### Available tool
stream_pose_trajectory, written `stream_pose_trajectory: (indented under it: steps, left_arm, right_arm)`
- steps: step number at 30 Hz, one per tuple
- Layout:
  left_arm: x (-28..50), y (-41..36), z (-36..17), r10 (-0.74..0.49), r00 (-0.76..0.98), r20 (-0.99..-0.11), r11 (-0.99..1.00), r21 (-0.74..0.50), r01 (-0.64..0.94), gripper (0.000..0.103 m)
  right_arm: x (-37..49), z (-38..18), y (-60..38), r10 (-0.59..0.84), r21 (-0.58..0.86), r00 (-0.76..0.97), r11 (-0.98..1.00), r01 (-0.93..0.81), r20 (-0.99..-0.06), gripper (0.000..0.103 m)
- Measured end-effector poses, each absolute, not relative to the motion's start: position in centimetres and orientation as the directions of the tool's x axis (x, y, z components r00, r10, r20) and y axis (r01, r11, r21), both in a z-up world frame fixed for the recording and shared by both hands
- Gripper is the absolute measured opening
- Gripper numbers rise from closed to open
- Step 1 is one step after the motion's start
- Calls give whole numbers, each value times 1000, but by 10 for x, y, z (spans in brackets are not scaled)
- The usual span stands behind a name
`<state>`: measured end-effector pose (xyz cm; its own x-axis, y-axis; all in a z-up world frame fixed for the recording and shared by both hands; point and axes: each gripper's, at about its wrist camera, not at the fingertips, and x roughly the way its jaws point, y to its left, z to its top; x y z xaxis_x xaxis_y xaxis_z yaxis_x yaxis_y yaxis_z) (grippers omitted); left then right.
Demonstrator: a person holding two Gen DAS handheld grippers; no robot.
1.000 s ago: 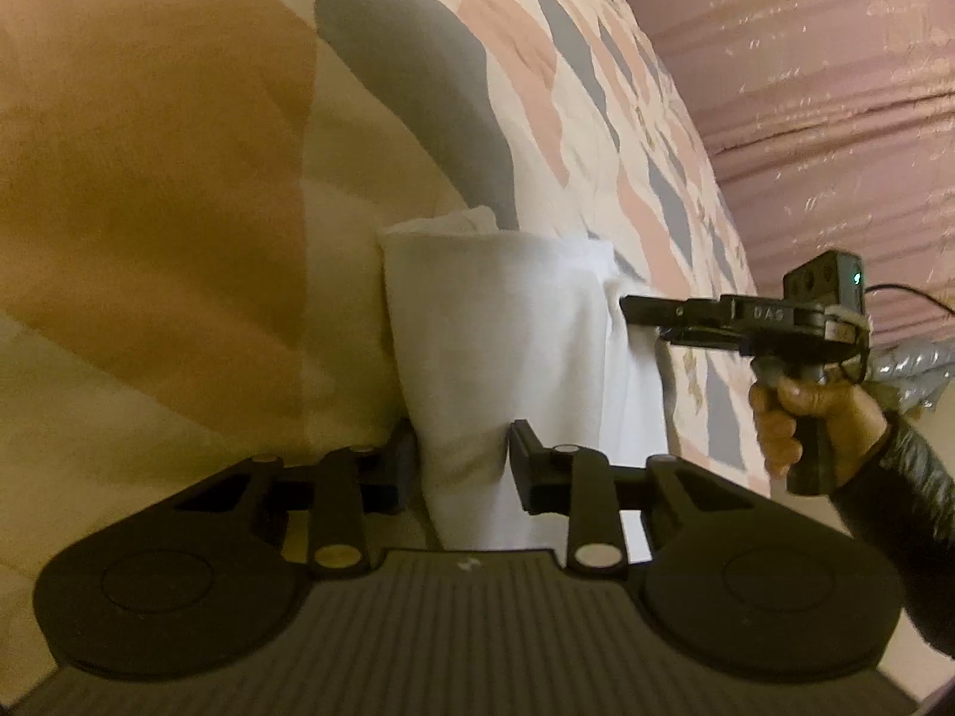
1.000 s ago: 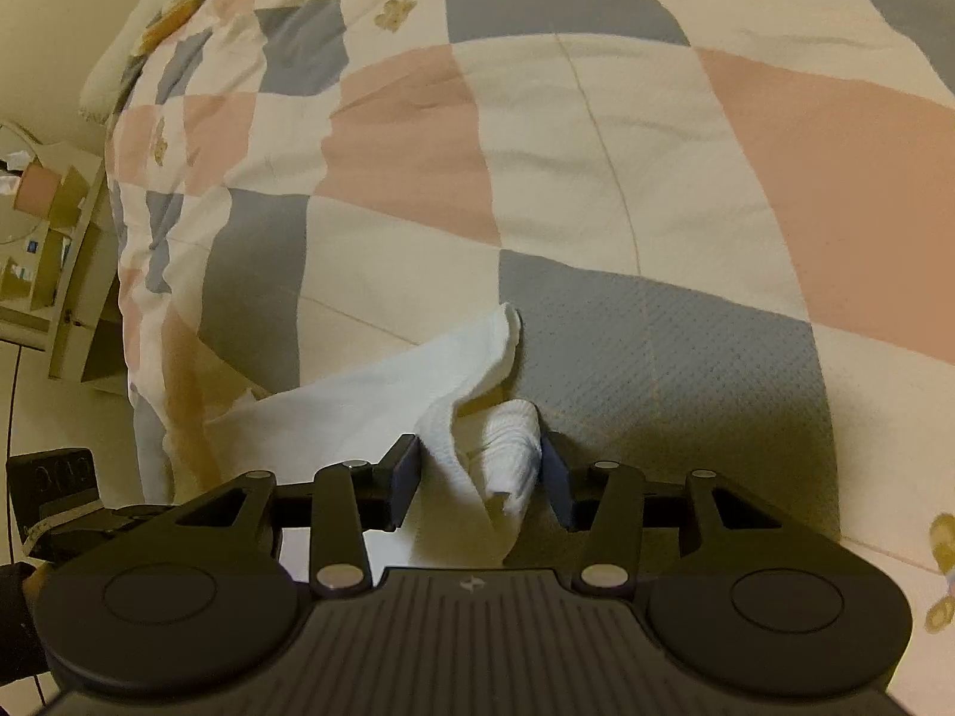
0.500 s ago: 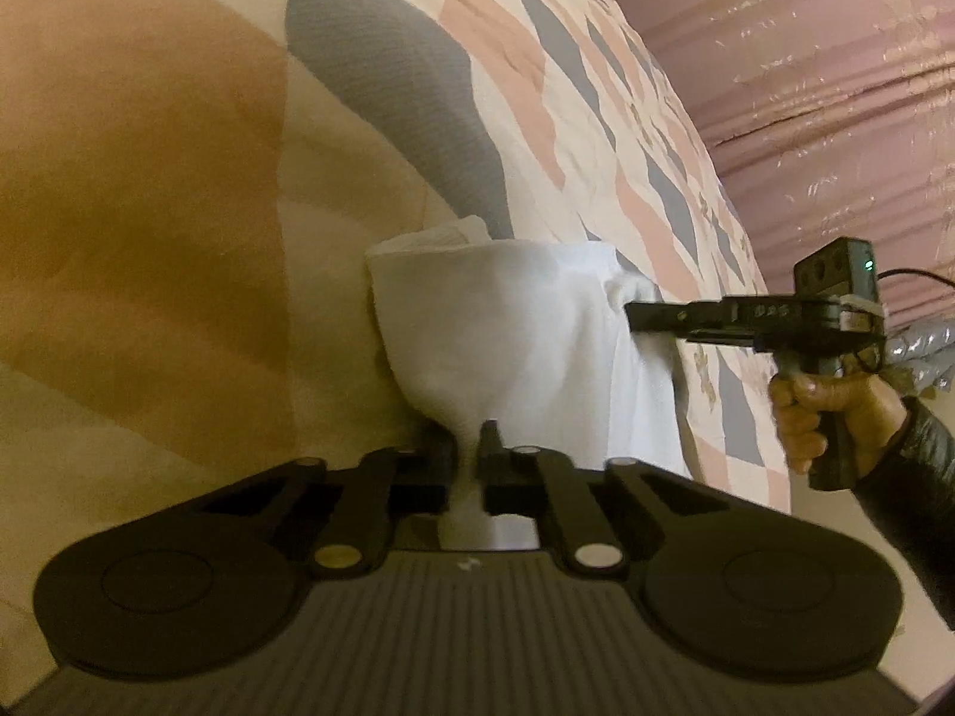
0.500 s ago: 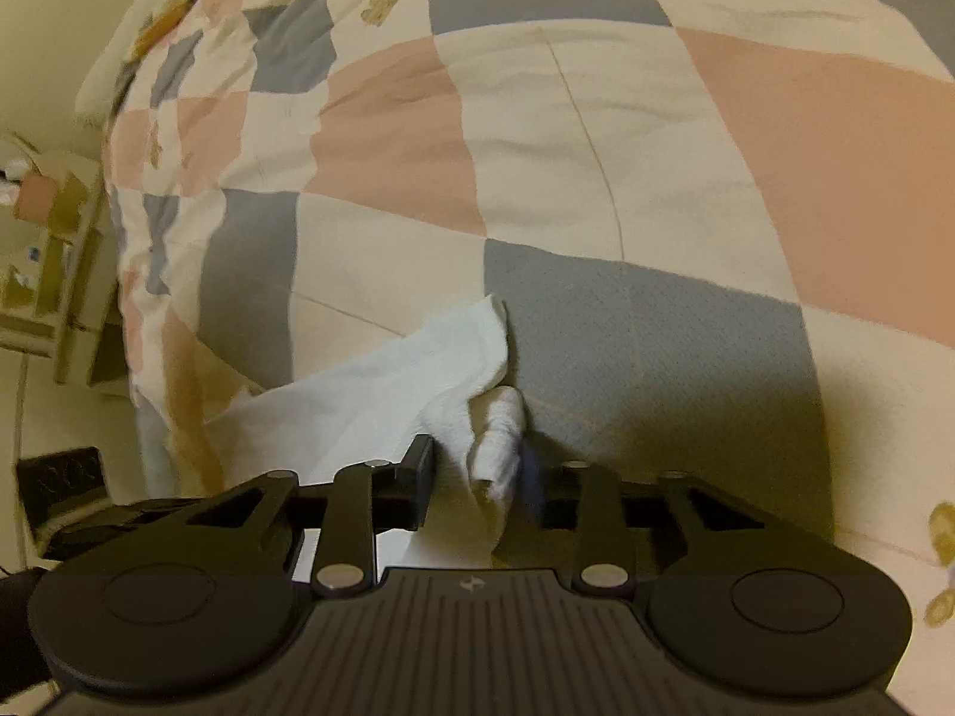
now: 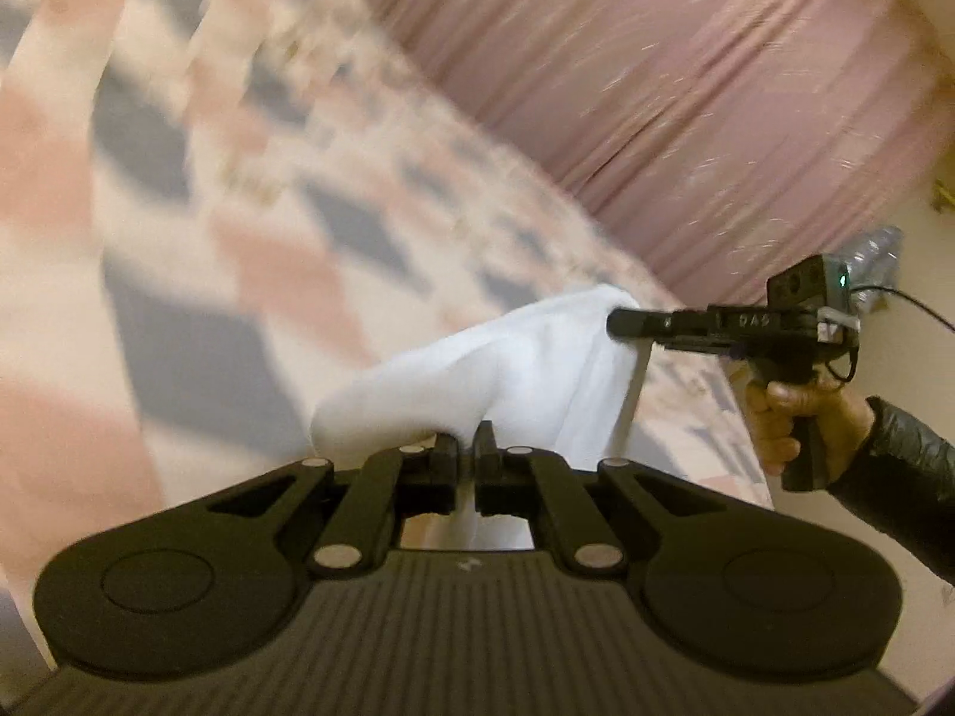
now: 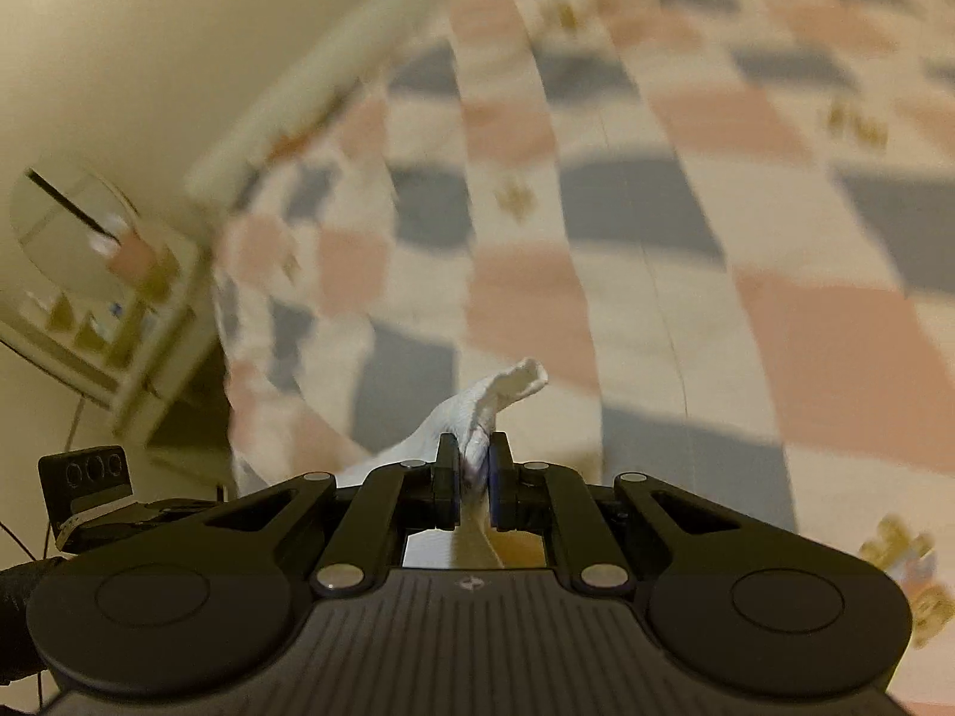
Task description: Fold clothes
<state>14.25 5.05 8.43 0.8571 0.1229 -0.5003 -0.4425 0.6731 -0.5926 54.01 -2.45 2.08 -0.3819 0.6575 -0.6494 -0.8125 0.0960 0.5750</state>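
A white cloth [image 5: 537,358] hangs lifted above the bed, stretched between both grippers. In the left wrist view my left gripper [image 5: 468,438] is shut on its near edge. To the right my right gripper [image 5: 621,322], held by a hand [image 5: 794,411] in a dark sleeve, grips the cloth's far corner. The right wrist view shows my right gripper [image 6: 474,447] with its jaws closing on a bunched corner of the white cloth [image 6: 507,385], the pads pressing on it. A tuft of cloth sticks out past the fingertips. The rest of the cloth drops away to the lower left.
A quilt [image 5: 209,298] checkered in pink, grey and cream covers the bed below. A pink curtain [image 5: 686,119] hangs beyond the bed. A small shelf unit [image 6: 107,310] with boxes stands against the cream wall [image 6: 149,59] by the bed's end.
Both grippers closed on the white cloth and rose, lifting it off the quilt. The left gripper also rolled, so the bed now looks tilted and blurred.
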Motion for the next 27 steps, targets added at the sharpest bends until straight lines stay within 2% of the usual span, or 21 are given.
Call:
stream_pose_trajectory:
  steps: [6,9,12,16,21,24,27]
  left_arm:
    - [143,27,180,151,905,-397,808,-478,-345,2]
    - [138,-2,199,132,909,-395,848,-430,-310,2]
    - [128,-35,192,112,904,-413,867,-404,-292,2]
    - [110,-82,144,62,854,-517,865,-399,-304,2]
    - [90,-129,64,-78,753,-653,816,-475,-328,2]
    - [89,-136,38,-112,726,-678,805,-490,-334,2]
    - [96,-118,36,-64,739,-670,811,-467,-352,2]
  right_arm:
    - [542,116,-68,802,531,-282,50,-846,-526,9]
    - [535,147,-97,846,515,-249,35,-856,-471,9]
    - [524,157,-132,869,513,-224,39,-857,-441,9]
    - [498,129,-184,859,517,-201,84,-852,-471,9]
    - [465,48,-246,761,595,-236,234,-769,-604,9]
    - [448,13,-269,688,601,-264,308,-738,-676,9]
    - [450,4,-267,666,600,-272,329,-729,-695,9]
